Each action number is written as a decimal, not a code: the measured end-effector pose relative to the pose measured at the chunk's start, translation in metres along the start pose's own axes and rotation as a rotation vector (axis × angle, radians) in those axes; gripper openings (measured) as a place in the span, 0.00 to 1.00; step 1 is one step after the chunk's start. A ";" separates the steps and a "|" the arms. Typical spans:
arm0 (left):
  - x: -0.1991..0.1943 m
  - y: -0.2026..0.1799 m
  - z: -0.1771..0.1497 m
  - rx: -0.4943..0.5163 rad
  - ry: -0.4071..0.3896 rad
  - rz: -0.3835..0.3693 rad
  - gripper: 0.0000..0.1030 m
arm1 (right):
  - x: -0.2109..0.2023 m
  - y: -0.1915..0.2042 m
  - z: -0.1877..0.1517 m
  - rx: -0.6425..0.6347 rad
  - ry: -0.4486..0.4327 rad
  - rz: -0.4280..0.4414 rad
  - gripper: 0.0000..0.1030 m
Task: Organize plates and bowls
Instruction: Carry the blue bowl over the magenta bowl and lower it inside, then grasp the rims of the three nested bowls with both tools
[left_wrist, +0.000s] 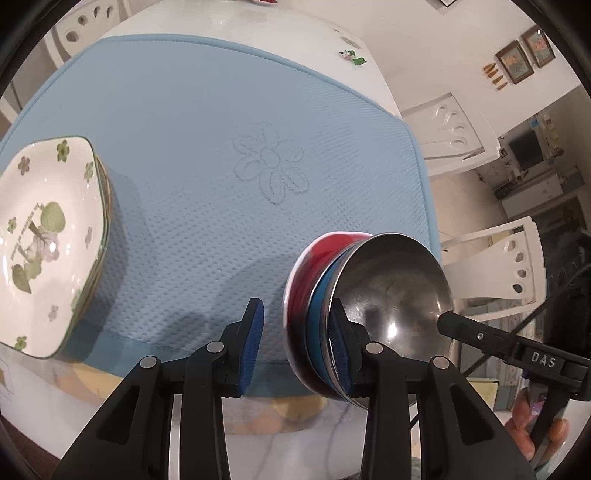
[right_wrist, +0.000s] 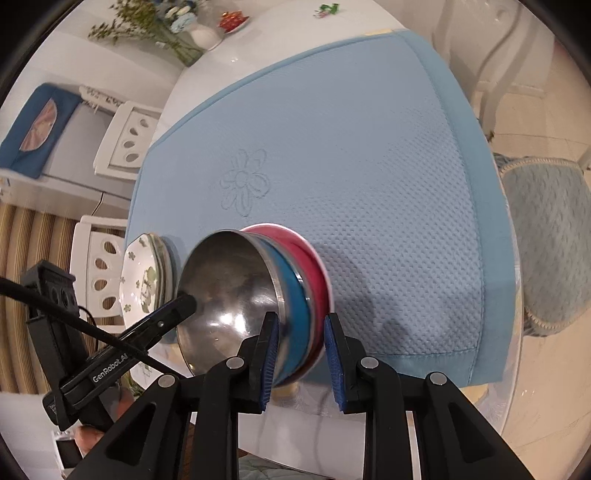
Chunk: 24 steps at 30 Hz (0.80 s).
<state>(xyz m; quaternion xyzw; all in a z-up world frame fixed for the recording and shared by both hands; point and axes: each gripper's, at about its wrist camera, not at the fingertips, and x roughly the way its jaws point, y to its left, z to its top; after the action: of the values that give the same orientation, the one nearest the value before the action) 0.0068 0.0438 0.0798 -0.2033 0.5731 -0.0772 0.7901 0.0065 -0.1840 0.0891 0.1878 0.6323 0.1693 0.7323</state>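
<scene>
So both claws were on the same thing here: a shiny round steel bowl (left_wrist: 391, 295) nested in a blue bowl (left_wrist: 317, 325), which sat in a red bowl with a white rim (left_wrist: 314, 266). That three-bowl nest was at the near edge of the light blue dimpled fabric mat (left_wrist: 221, 129) with a stitched flower in the middle, on a glossy white table (left_wrist: 258, 33).

The left gripper (left_wrist: 297, 325) was open fairly wide and straddled the near wall of the nest. One pad was inside the steel bowl right against the rim. The other was outside, just beside the red bowl with a visible gap, so it had hold of nothing.

The right gripper (right_wrist: 301, 332) was on the opposite side and set narrower. One pad was inside the steel bowl and the other was against the outside of the red one, with the stacked walls filling the space between. It looked clamped on to me. The red bowl's edge was a bit blurry from the left wrist camera.

The stack of squarish white plates with green clover prints (left_wrist: 48, 236) sat on the mat's near left corner, near the bowls but not touching. White cut-out chairs (left_wrist: 517, 266) stood around the table.
</scene>
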 end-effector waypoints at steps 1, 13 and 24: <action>0.000 0.000 -0.001 0.001 0.003 -0.006 0.31 | -0.001 -0.003 -0.001 0.011 -0.009 0.012 0.24; 0.004 0.005 -0.003 -0.027 -0.023 -0.058 0.62 | 0.020 0.002 -0.013 -0.050 -0.037 -0.056 0.51; 0.026 0.006 0.001 -0.001 -0.012 -0.096 0.60 | 0.045 0.004 -0.006 -0.142 -0.026 -0.051 0.51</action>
<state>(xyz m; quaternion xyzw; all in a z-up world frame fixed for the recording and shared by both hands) 0.0162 0.0400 0.0547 -0.2316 0.5580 -0.1133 0.7888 0.0068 -0.1578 0.0515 0.1215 0.6136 0.1924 0.7561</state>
